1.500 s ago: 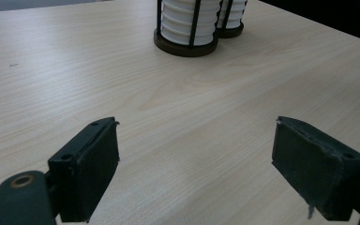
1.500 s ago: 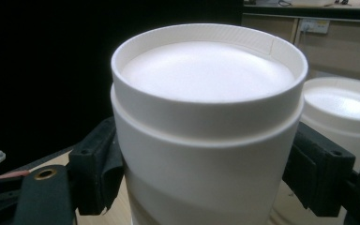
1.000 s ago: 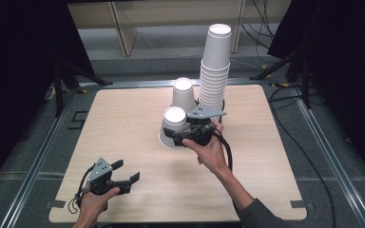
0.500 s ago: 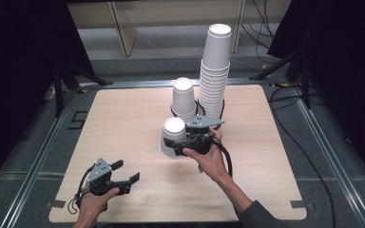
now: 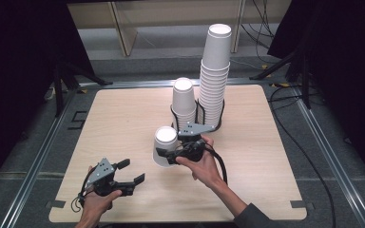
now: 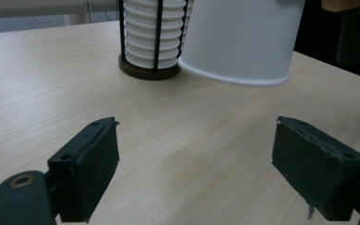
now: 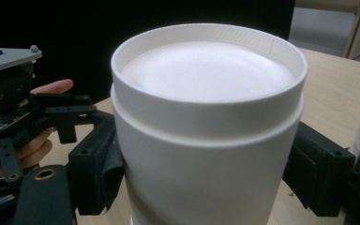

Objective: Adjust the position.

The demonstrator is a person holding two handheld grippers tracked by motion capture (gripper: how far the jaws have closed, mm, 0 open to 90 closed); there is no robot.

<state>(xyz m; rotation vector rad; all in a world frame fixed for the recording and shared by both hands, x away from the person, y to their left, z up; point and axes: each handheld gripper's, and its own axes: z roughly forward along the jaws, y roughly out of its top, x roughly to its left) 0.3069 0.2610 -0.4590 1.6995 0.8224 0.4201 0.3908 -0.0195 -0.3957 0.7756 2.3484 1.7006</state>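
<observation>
An upside-down white paper cup [image 5: 164,142] hangs just above the wooden table [image 5: 119,118], near its middle. My right gripper [image 5: 167,156] is shut on its sides. In the right gripper view the cup [image 7: 206,140] stands between both black pads, base up. In the left gripper view its rim [image 6: 241,37] floats slightly tilted over the wood. My left gripper [image 5: 132,171] rests low at the near left, open, with nothing between its jaws [image 6: 197,164]. It faces the cup from a short way off.
A short stack of upturned cups [image 5: 184,102] and a tall stack [image 5: 215,71] stand in black wire holders at the table's back middle. The short stack's holder base [image 6: 147,70] is just behind the held cup. The left hand and its gripper [image 7: 23,117] are beside the cup.
My right gripper has carried the cup down and toward the near left, away from the stacks. The left gripper has stayed in place.
</observation>
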